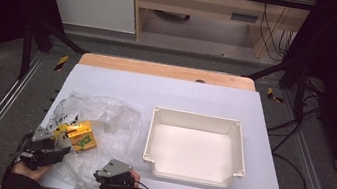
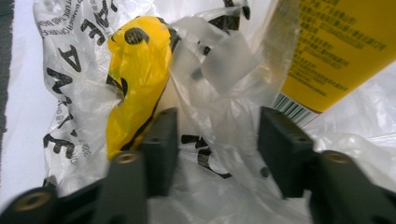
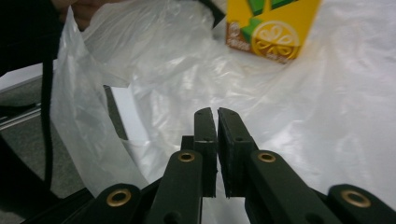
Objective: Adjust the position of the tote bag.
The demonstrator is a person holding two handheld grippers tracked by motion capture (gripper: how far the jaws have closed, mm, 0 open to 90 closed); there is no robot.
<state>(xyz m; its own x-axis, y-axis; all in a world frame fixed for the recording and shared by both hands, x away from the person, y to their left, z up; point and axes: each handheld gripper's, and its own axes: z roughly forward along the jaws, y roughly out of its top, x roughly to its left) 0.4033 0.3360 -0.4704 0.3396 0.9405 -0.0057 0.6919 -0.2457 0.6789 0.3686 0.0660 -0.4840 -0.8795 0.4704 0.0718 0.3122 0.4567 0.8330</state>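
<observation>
A clear plastic bag (image 1: 103, 112) with black print lies crumpled at the table's front left. In it are a yellow juice carton (image 1: 83, 136) and a yellow soft packet (image 2: 135, 70). My left gripper (image 1: 65, 136) is open at the bag, its jaws (image 2: 219, 116) spread around loose film, with the packet to the left and the carton (image 2: 336, 51) to the upper right. Near the front edge, my right gripper (image 1: 103, 172) is shut on the bag's film (image 3: 327, 116); its jaws (image 3: 215, 111) point toward the carton (image 3: 271, 23).
A white rectangular tray (image 1: 198, 115) sits to the right of the bag with nothing in it. The white table top (image 1: 167, 89) ends at a wooden strip at the back. Metal frame rails run along both sides, with cables on the floor at the right.
</observation>
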